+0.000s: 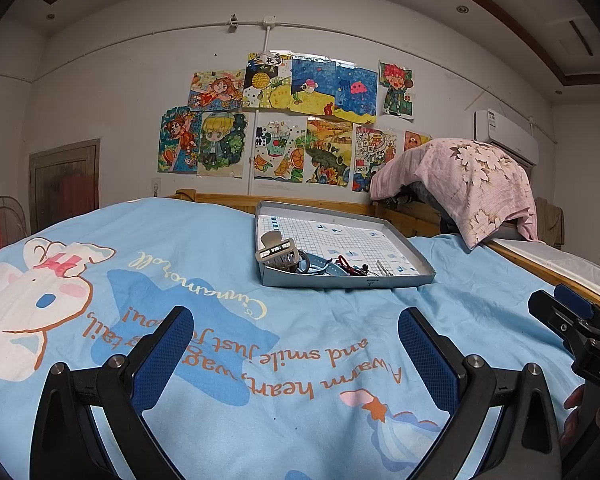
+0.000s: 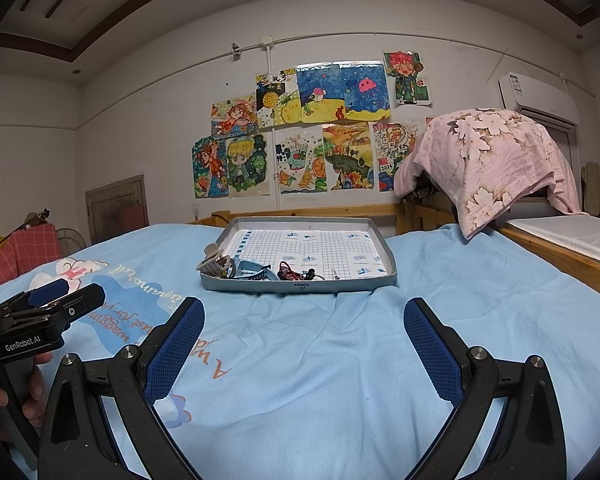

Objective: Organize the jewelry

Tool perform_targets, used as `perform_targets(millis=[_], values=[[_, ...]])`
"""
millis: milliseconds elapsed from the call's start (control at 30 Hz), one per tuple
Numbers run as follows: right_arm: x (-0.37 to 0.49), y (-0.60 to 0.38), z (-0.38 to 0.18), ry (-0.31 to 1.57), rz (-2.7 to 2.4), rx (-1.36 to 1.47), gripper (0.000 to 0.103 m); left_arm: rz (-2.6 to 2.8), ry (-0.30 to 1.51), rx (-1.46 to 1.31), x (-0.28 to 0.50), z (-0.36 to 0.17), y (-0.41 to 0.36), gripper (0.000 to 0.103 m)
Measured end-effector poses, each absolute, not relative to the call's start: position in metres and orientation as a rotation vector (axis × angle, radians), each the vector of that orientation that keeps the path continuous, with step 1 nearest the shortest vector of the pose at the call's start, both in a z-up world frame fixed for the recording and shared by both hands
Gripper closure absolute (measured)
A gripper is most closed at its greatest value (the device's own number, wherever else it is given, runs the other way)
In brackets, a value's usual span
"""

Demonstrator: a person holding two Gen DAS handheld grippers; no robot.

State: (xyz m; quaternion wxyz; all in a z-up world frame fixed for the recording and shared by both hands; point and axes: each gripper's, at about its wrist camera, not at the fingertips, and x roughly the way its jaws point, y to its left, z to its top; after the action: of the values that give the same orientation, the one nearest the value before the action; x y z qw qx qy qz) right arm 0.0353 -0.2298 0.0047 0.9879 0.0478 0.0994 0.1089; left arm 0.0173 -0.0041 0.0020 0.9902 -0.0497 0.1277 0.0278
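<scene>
A shallow grey tray (image 1: 332, 281) (image 2: 300, 287) with a gridded paper lining rests on the blue cartoon bedsheet. Along its near edge lie a beige hair claw clip (image 1: 278, 254) (image 2: 215, 266), a blue strap (image 1: 320, 267) (image 2: 255, 272), a red cord piece (image 1: 346, 266) (image 2: 287, 272) and small silver clips (image 1: 382, 269) (image 2: 334, 274). My left gripper (image 1: 296, 318) (image 2: 66, 298) hovers open above the sheet, short of the tray and left of it. My right gripper (image 2: 304, 308) (image 1: 562, 308) is open too, nothing between its fingers, facing the tray's front wall.
A wooden bed frame (image 2: 320, 212) runs behind the tray. A pink floral cloth (image 2: 488, 160) drapes over a pile at the back right, beside a white mattress (image 2: 572, 236). Drawings (image 2: 300, 136) cover the wall. A hand (image 2: 4, 392) holds the left gripper's handle.
</scene>
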Motion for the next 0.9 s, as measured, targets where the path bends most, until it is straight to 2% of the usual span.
perform_targets(millis=[900], values=[[0.0342,-0.2273,0.0040,0.202,0.218,0.099,0.005,0.050,0.258,-0.099,0.0164,0.0023,-0.0004,0.000]])
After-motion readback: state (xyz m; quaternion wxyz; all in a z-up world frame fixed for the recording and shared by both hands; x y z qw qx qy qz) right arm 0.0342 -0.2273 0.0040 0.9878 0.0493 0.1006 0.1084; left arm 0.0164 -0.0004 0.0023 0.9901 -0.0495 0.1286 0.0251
